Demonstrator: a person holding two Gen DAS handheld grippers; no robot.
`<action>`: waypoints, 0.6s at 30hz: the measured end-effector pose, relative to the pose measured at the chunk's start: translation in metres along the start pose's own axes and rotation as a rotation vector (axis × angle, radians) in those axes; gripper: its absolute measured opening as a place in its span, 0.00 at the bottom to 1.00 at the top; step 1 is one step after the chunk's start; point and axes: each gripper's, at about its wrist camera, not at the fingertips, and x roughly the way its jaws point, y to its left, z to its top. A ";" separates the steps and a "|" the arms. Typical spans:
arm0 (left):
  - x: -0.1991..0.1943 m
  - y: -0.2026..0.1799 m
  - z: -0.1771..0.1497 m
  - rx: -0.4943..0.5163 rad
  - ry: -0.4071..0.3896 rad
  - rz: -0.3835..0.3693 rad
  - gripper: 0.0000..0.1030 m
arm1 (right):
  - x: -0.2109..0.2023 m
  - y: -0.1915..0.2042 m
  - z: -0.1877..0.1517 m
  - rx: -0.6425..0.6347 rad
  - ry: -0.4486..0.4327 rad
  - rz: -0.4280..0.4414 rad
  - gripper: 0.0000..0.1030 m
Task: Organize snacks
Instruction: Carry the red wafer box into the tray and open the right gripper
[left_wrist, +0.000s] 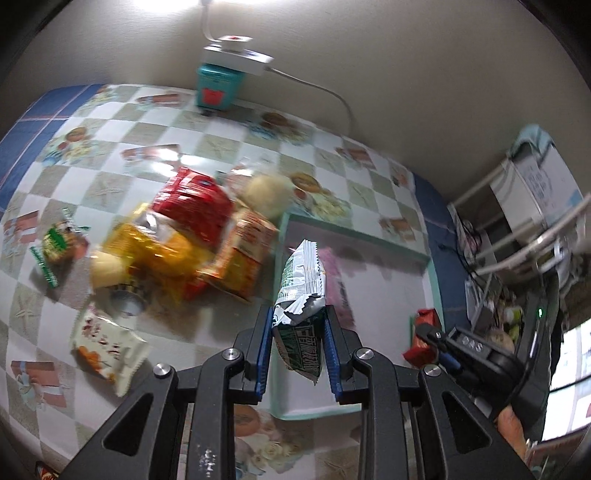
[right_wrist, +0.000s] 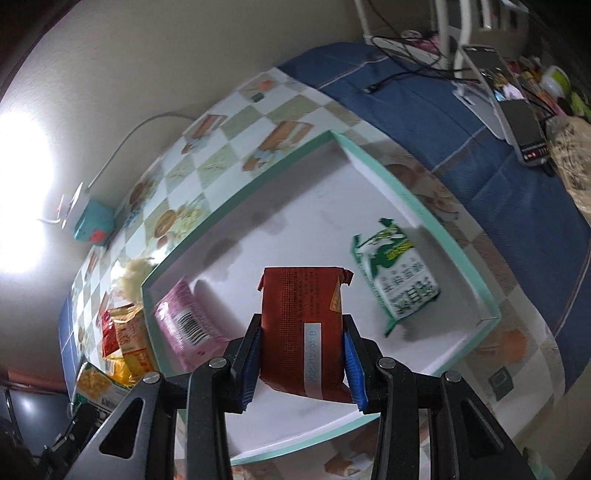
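Note:
My left gripper (left_wrist: 298, 325) is shut on a green and white snack packet (left_wrist: 301, 288) and holds it above the left edge of a white tray with a mint rim (left_wrist: 354, 236). My right gripper (right_wrist: 301, 332) is shut on a red snack packet (right_wrist: 303, 325) above the same tray (right_wrist: 454, 236). In the tray lie a pink packet (right_wrist: 184, 325) at its left and another green and white packet (right_wrist: 397, 277) at its right. In the left wrist view my right gripper (left_wrist: 432, 343) shows at the tray's right with the red packet (left_wrist: 423, 341).
A pile of snacks lies left of the tray: a red bag (left_wrist: 195, 203), yellow bags (left_wrist: 155, 247), an orange box (left_wrist: 243, 254), a green packet (left_wrist: 55, 247), a white packet (left_wrist: 107, 343). A teal box (left_wrist: 216, 86) with a power strip stands by the wall. Phones and cables (right_wrist: 517, 110) lie on the blue cloth.

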 end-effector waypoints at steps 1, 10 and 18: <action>0.003 -0.005 -0.002 0.011 0.006 -0.001 0.26 | 0.000 -0.002 0.001 0.004 0.000 -0.001 0.41; 0.034 -0.045 -0.024 0.140 0.087 -0.017 0.26 | 0.001 -0.019 0.007 0.033 0.002 -0.015 0.41; 0.068 -0.060 -0.039 0.182 0.195 -0.040 0.26 | 0.009 -0.020 0.004 0.029 0.032 -0.033 0.41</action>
